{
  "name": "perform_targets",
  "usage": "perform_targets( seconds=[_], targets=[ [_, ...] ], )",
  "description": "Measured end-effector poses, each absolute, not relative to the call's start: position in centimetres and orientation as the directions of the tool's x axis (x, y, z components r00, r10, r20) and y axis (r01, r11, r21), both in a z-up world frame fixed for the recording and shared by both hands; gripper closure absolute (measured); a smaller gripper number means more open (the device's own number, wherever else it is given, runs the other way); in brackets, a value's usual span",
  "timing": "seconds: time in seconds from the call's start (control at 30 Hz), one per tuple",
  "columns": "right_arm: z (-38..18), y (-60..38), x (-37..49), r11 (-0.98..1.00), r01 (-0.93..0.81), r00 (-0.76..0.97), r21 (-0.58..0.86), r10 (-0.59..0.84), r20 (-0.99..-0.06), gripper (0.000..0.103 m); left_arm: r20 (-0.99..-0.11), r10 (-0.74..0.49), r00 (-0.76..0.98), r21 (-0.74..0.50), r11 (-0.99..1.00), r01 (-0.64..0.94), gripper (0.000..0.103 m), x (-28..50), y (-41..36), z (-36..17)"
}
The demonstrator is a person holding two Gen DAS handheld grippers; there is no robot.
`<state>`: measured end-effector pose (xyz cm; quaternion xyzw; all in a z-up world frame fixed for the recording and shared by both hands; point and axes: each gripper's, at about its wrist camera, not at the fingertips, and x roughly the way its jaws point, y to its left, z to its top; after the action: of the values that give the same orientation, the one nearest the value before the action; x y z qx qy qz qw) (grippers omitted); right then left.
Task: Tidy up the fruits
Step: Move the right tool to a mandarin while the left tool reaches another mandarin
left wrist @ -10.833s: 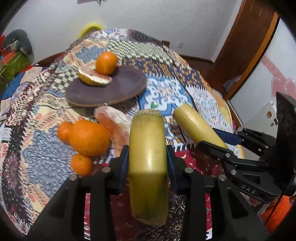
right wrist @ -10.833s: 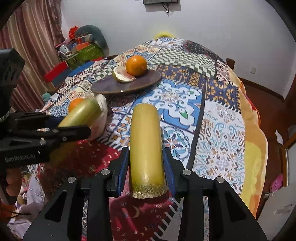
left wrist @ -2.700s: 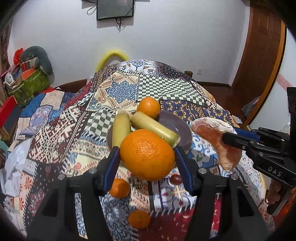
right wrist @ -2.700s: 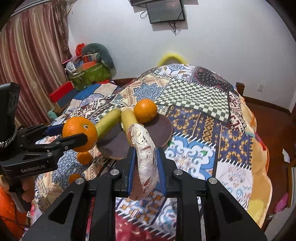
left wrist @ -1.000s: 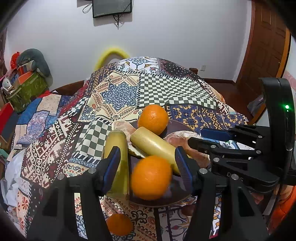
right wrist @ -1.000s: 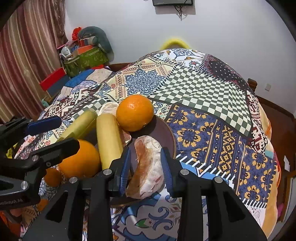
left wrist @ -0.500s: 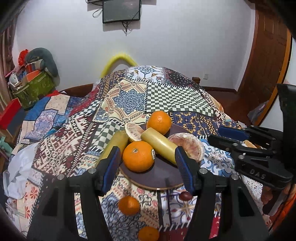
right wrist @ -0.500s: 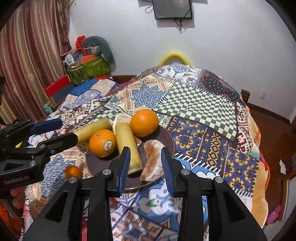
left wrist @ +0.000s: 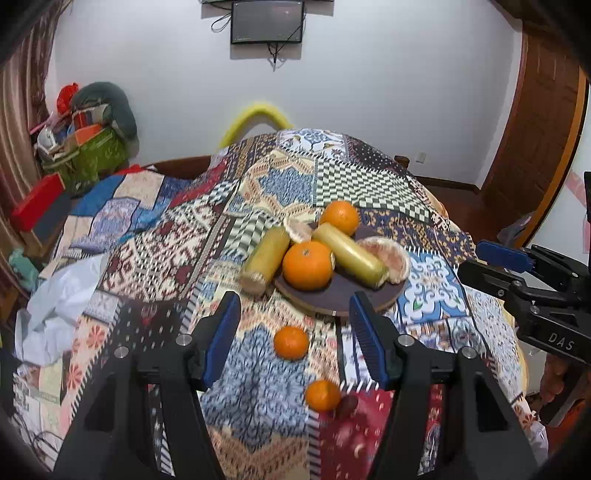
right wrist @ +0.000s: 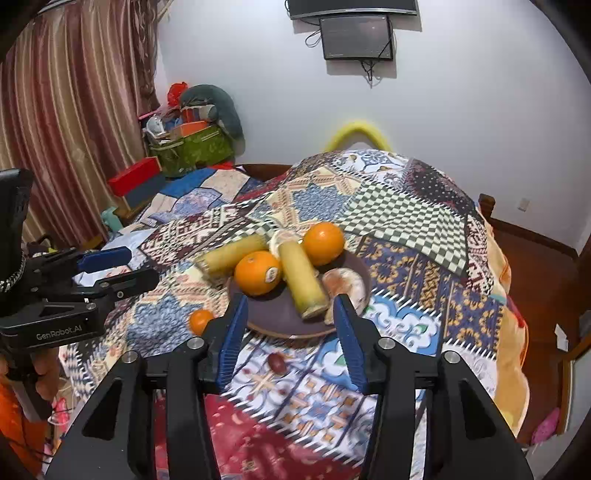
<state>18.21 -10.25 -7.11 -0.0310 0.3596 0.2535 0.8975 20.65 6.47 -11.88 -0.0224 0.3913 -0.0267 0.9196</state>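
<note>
A dark round plate on the patchwork quilt holds two oranges, a yellow cut stalk, a pomelo wedge and a peeled piece. Another yellow stalk leans on the plate's left rim. Two small tangerines and a dark date lie on the quilt nearer me. My left gripper is open and empty, held back above the tangerines. My right gripper is empty, its jaws opening, short of the plate.
The quilt covers a bed with a crumpled white sheet at its left edge. Boxes and a green bag stand by the curtain. A wooden door is at the right. A screen hangs on the wall.
Both grippers drew back and up from the plate. The right gripper let go of the pomelo wedge, which now lies on the plate, and its jaws widened. The big orange stays on the plate.
</note>
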Motion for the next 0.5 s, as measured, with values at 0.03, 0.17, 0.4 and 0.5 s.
perform_targets(
  seconds=[0.03,0.17,0.4,0.5],
  targets=[
    [-7.2,-10.0,17.9,0.868,-0.48,0.61,0.128,0.434,-0.663,0.053,-0.723,-0.064,0.688,-0.063,0.998,0.027,0.042,20.2,6.8,-12.1],
    [-8.2,-8.8,16.6,0.862,-0.491,0.591,0.128,0.438,-0.678,0.052,-0.74,-0.058,0.67,-0.066,0.998,0.013,0.042,18.6,7.9,-13.0],
    [-10.7,-6.2,15.3,0.848,-0.513,0.531,0.137,0.438,-0.725,0.052,-0.777,-0.061,0.626,-0.09,0.996,-0.015,0.042,16.2,10.0,-15.2],
    [-12.0,-4.8,15.1,0.84,-0.525,0.5,0.139,0.436,-0.749,0.052,-0.792,-0.064,0.608,-0.099,0.995,-0.024,0.042,15.7,10.7,-16.2]
  ],
)
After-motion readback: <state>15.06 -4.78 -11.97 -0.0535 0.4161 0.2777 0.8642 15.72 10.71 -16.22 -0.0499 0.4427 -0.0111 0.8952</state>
